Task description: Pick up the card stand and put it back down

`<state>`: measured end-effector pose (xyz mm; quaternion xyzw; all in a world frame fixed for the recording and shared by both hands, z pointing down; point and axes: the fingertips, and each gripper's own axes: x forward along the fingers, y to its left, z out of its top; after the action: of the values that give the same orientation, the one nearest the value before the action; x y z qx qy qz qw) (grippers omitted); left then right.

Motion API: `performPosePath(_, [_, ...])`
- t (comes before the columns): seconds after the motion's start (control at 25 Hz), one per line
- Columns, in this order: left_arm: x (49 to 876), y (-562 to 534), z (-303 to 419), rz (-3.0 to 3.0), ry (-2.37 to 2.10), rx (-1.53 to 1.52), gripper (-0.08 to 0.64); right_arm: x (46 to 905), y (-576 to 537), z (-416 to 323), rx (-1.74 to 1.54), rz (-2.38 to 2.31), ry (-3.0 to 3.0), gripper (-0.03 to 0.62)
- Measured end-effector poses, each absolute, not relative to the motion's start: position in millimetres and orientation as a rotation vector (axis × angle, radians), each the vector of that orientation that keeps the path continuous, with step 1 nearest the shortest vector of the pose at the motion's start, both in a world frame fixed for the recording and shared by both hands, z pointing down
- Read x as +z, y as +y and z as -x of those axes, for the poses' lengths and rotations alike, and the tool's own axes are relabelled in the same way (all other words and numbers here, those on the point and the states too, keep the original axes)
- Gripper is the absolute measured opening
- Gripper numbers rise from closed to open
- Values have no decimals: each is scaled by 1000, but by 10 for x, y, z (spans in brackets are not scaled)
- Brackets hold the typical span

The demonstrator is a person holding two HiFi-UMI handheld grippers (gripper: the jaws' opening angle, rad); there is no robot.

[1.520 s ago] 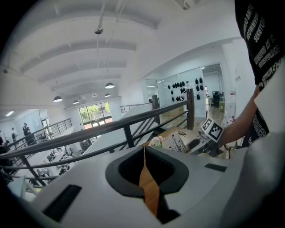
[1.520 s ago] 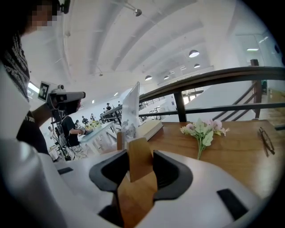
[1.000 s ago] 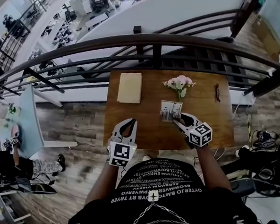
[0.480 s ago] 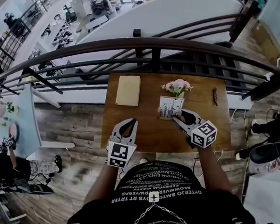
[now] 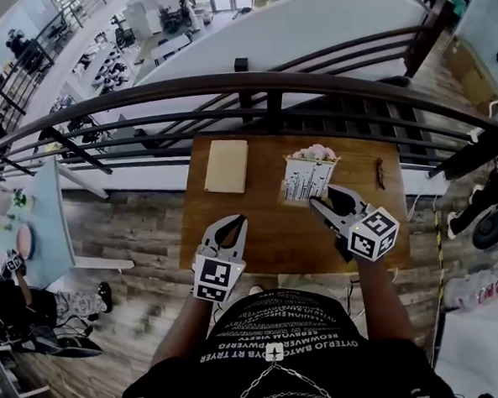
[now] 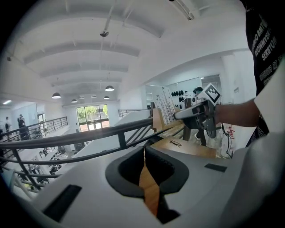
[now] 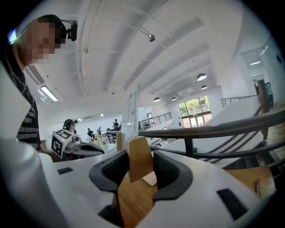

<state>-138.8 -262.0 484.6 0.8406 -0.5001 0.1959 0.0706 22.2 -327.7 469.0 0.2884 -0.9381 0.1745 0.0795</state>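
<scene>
The card stand [image 5: 307,179] is a clear upright card with dark print on a small wooden base. My right gripper [image 5: 318,202] is shut on it and holds it in the air above the wooden table [image 5: 264,228]. In the right gripper view the wooden base [image 7: 140,162] sits clamped between the jaws of the right gripper [image 7: 140,161], the clear card rising above it. My left gripper [image 5: 233,225] hovers over the table's near left part, shut and holding nothing. The left gripper view shows its jaws closed, the left gripper [image 6: 144,153] in front and the raised stand [image 6: 164,114] off to the right.
A beige notebook [image 5: 227,165] lies at the table's far left. Pink flowers [image 5: 317,151] stand behind the raised card, partly hidden. Glasses [image 5: 380,172] lie at the far right. A dark railing [image 5: 239,88] runs along the table's far edge, with a drop beyond.
My right gripper has risen with the card stand, lifting it off the table until it covers the flowers. The left gripper has risen slightly.
</scene>
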Motion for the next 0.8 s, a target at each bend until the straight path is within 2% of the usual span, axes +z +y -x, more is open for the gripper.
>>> performPosePath(0.52, [4794,-2484,1366,-2536,-1498,582,34,4200,-3219,-215,418,-861,-2884,178])
performPosePath(0.8, [4931,-2458,1334,-2517,-1484,604,34,4391,-3152,-179,404,-863,-2856,178])
